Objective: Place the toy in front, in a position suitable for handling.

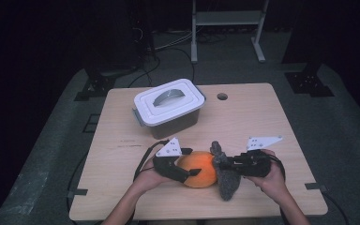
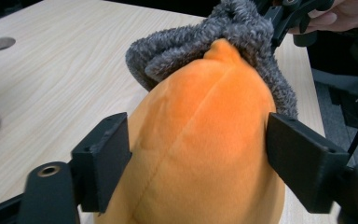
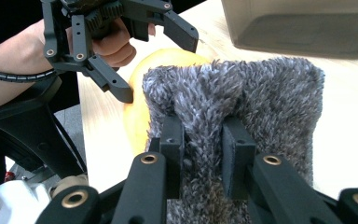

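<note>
High view first: I see my left gripper (image 1: 193, 172) at the left side of an orange plush toy (image 1: 200, 168) near the front of the wooden table (image 1: 272, 122). My right gripper (image 1: 219, 164) is on the other side, at a fuzzy grey cloth (image 1: 227, 180) that touches the toy's right side. A white-lidded box (image 1: 168, 105) sits farther back, well apart from both.

Left gripper view next: the orange plush toy (image 2: 200, 149) sits between my two black jaws. The jaws stand wide, one on each side of it. The left one is right at the toy, but I cannot tell if either presses. The grey cloth (image 2: 214, 42) wraps over the toy's far tip.

Right gripper view last: my jaws are squeezed tight on a fold of the grey cloth (image 3: 261, 102). Behind the cloth peeks the orange toy (image 3: 140, 112), and my left gripper (image 3: 156, 65) sits around it, jaws apart.
</note>
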The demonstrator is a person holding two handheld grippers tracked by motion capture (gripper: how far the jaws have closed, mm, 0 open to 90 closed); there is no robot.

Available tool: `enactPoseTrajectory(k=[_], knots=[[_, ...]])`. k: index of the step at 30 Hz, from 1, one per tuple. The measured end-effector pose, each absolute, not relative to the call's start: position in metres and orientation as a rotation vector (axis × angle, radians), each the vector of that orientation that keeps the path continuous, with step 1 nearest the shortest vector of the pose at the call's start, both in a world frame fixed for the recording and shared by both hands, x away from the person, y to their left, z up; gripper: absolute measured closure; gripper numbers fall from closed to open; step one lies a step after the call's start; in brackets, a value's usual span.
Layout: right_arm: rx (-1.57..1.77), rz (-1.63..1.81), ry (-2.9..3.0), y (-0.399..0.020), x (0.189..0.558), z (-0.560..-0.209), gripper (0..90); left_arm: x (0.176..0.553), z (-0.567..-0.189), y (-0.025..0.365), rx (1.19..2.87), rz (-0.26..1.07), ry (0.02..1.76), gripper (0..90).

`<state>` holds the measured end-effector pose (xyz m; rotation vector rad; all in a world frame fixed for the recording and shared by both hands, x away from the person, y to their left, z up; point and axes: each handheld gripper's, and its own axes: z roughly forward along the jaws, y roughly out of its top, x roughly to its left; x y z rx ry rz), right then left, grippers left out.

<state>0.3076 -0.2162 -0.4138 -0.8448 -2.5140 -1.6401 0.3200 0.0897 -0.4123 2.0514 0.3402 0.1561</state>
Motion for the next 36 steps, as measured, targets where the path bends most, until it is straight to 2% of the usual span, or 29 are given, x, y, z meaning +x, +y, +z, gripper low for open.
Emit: enactPoseTrajectory(k=[1, 4, 9, 15, 17, 23, 30, 36], knots=[[-0.857, -1.636, -2.511, -0.217, 0.308, -0.414, 72.8, 0.319, -0.413, 0.089, 2.045, 0.167, 0.334, 31.8], [-0.860, -1.647, -2.527, -0.217, 0.307, -0.410, 72.9, 0.318, -0.414, 0.087, 2.043, 0.173, 0.337, 36.3], [-0.779, -1.736, -2.522, -0.213, 0.298, -0.391, 73.1, 0.313, -0.414, 0.077, 2.042, 0.184, 0.321, 34.2], [-0.801, -1.647, -2.552, -0.214, 0.303, -0.406, 73.1, 0.316, -0.415, 0.078, 2.056, 0.166, 0.305, 19.5], [-0.807, -1.645, -2.555, -0.215, 0.304, -0.406, 73.0, 0.318, -0.416, 0.078, 2.055, 0.160, 0.307, 19.5], [-0.867, -1.615, -2.576, -0.224, 0.309, -0.412, 72.8, 0.315, -0.413, 0.082, 2.052, 0.079, 0.249, 31.8], [-0.915, -1.606, -2.556, -0.232, 0.312, -0.415, 72.9, 0.316, -0.416, 0.082, 2.047, 0.094, 0.268, 34.1], [-0.838, -1.693, -2.552, -0.229, 0.305, -0.396, 73.3, 0.315, -0.417, 0.080, 2.045, 0.101, 0.263, 33.4]])
